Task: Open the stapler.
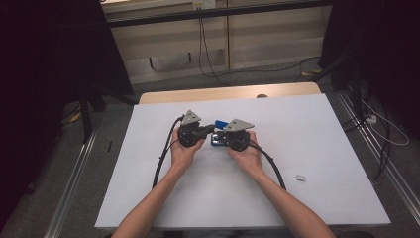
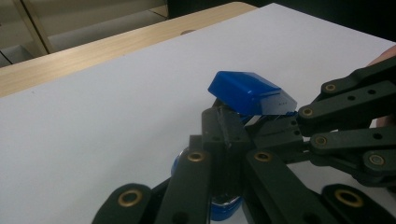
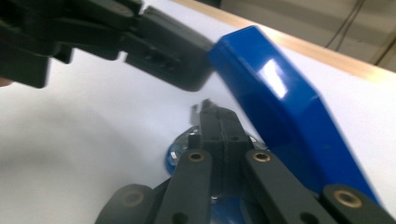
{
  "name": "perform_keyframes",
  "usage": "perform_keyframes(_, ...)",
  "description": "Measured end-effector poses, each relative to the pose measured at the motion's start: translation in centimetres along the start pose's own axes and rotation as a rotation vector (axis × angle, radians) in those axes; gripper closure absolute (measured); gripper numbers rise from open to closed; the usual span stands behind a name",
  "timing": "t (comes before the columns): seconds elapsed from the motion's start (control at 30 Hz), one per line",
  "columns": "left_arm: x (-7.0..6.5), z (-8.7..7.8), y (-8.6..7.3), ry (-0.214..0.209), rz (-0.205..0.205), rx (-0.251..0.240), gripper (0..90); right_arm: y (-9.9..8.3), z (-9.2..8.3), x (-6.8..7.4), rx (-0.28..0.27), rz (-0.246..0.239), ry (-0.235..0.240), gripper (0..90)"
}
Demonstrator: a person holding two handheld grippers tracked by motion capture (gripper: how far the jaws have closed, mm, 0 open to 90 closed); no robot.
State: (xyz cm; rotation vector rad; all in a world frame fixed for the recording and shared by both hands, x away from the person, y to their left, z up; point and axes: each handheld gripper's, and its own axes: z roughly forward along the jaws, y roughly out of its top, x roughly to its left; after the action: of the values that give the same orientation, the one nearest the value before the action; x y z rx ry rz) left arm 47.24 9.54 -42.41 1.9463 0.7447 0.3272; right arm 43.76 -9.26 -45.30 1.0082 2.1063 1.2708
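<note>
Blue stapler propped open between my clenched left gripper and right gripper. Grip unclear. Next, I judge: steady prying.

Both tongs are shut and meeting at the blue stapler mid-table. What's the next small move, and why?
Probably hold the right tongs steady low on the base and press the left tongs gently against the raised blue top of the stapler. The top stands tilted open above the base, both tongs are closed beside it, and neither visibly clamps it, so a small push looks safer than a regrip.
</note>
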Motion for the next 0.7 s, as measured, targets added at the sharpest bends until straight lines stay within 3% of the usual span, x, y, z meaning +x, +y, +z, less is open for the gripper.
perform_keyframes(0.07,0.0,-0.1,0.1,0.004,-0.002,-0.003,90.0,0.1,-0.1,-0.1,-0.009,-0.001,-0.019,90.0)
perform_keyframes(0.23,0.2,-0.1,0.0,0.01,-0.019,0.001,90.0,0.0,-0.1,-0.1,-0.009,-0.002,-0.02,90.0)
perform_keyframes(0.7,0.3,1.0,-0.7,-0.005,-0.016,0.036,90.0,-0.1,-0.1,-0.1,-0.017,0.011,-0.026,90.0)
